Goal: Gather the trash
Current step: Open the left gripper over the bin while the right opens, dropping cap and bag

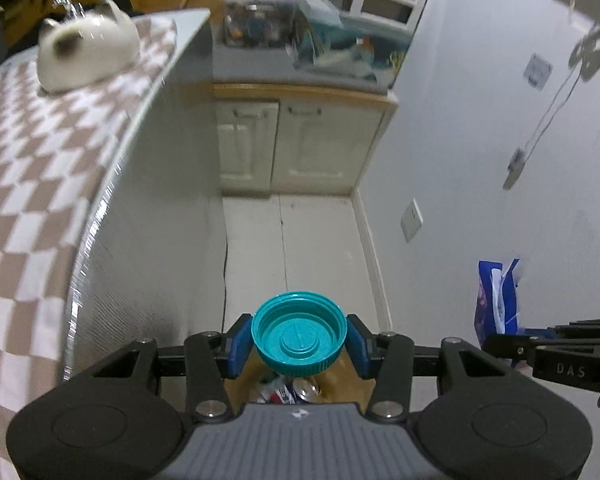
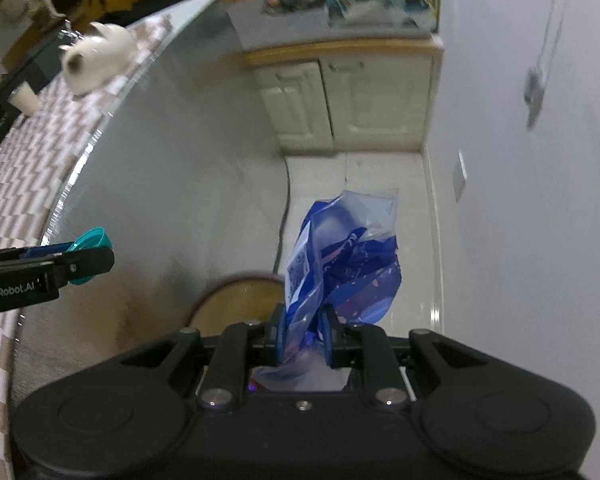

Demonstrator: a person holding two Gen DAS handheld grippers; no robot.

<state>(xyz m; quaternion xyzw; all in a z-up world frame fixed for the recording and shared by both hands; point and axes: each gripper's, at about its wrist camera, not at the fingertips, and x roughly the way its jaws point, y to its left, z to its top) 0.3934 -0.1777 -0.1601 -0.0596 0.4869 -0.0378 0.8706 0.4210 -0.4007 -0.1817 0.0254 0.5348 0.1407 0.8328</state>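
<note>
My left gripper point(image 1: 299, 340) is shut on a teal plastic lid point(image 1: 299, 334), held open side up above a brown bin point(image 1: 336, 386) that holds cans and wrappers point(image 1: 288, 392). The lid also shows at the left of the right wrist view point(image 2: 92, 242). My right gripper point(image 2: 304, 336) is shut on a crumpled blue and clear plastic bag point(image 2: 340, 264), held just right of the bin's rim point(image 2: 236, 300). The bag shows at the right edge of the left wrist view point(image 1: 496, 300).
A table with a brown checked cloth point(image 1: 28, 184) runs along the left, with a white cat-shaped ceramic dish point(image 1: 88, 56) on it. A cream cabinet point(image 1: 296, 144) with clutter on top stands ahead. A white wall point(image 1: 480, 140) is on the right. A cable point(image 1: 225, 272) lies on the floor.
</note>
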